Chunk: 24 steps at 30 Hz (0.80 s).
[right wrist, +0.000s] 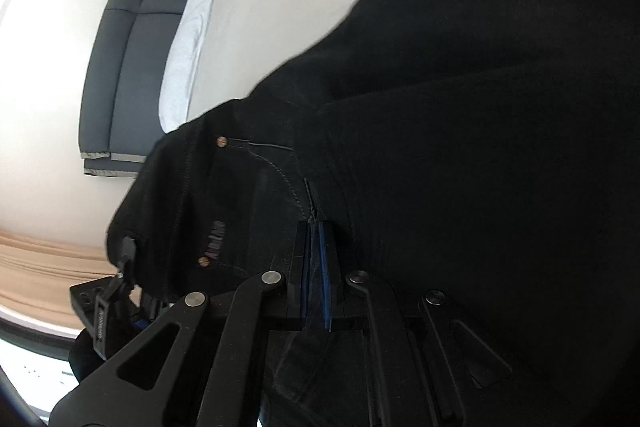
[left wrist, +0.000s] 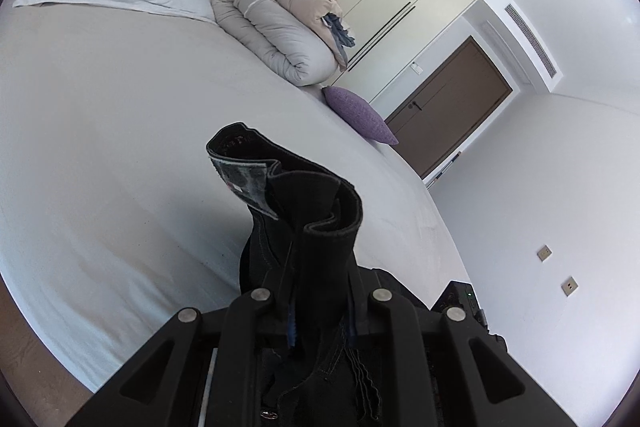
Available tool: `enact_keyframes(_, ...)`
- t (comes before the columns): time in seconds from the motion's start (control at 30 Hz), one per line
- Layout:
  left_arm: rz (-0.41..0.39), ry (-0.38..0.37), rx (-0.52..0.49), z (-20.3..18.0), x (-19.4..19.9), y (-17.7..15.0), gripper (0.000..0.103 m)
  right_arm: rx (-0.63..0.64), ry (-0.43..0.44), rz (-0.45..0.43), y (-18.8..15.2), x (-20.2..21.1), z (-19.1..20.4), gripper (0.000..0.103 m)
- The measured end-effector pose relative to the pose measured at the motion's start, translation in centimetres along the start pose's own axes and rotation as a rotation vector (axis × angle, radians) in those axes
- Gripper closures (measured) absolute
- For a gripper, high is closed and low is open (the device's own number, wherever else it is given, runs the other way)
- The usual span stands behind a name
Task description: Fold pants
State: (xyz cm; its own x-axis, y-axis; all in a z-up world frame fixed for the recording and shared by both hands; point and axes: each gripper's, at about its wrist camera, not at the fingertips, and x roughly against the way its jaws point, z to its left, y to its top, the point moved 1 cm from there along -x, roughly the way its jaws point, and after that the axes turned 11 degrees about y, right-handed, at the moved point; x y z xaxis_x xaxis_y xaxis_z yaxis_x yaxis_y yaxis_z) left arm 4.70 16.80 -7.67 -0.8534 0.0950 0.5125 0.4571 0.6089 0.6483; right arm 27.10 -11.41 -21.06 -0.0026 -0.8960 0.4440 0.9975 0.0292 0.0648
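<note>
Left gripper [left wrist: 316,291]: jaws pressed tight on a bunched fold of the black pants [left wrist: 296,211]; cloth stands up past the fingertips, a pale label showing inside the fold. Beyond the tips lies the white bed [left wrist: 120,147]; farther off, a rolled duvet [left wrist: 280,31], with a purple cushion [left wrist: 360,115] to the right of it.

Right gripper [right wrist: 316,247]: blue pads [right wrist: 326,279] nearly closed, pinching the pants [right wrist: 460,107] at a seam beside the riveted pocket. Black denim fills everything ahead and right of the jaws. The grey headboard [right wrist: 132,59] sits off to the left.
</note>
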Motion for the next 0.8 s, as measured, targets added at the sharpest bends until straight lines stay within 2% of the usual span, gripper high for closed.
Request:
enact_keyframes(0.2, -0.014, -0.004, -0.155, -4.2, 0.1, -0.7, 0.085, 0.051, -0.048, -0.019, -0.2, -0.8, -0.2, 0.103)
enact_keyframes(0.3, -0.008, -0.013, -0.254, -7.0, 0.1, -1.9, 0.085, 0.084, -0.009, -0.046, -0.4, -0.5, -0.4, 0.103)
enact_keyframes(0.37, -0.002, -0.015, -0.320, -8.7, 0.1, -2.8, 0.086, 0.084, 0.074, -0.067, -0.9, 0.4, -0.7, 0.103)
enact_keyframes(0.4, -0.004, -0.013, -0.359, -9.7, 0.1, -3.3, 0.085, 0.059, 0.122, -0.090, -1.2, 1.4, -0.9, 0.096)
enact_keyframes(0.47, -0.001, -0.004, -0.446, -11.6, 0.0, -4.7, 0.085, 0.043, 0.240, -0.166, -1.9, 4.2, -0.9, 0.062)
enact_keyframes(0.5, 0.002, -0.001, -0.492, -12.7, 0.0, -5.5, 0.086, 0.044, 0.308, -0.208, -2.4, 5.9, -0.9, 0.035)
enact_keyframes(0.53, 0.007, 0.001, -0.537, -13.7, -0.2, -6.4, 0.086, 0.037, 0.352, -0.245, -2.5, 7.6, -0.8, 0.021)
enact_keyframes(0.63, 0.026, 0.008, -0.653, -16.3, -0.7, -9.1, 0.086, 0.044, 0.398, -0.312, -3.0, 12.1, -1.3, 0.018)
enact_keyframes(0.8, 0.065, -0.004, -0.853, -20.6, -1.5, -14.7, 0.085, 0.064, 0.388, -0.318, -3.5, 16.1, -1.4, 0.018)
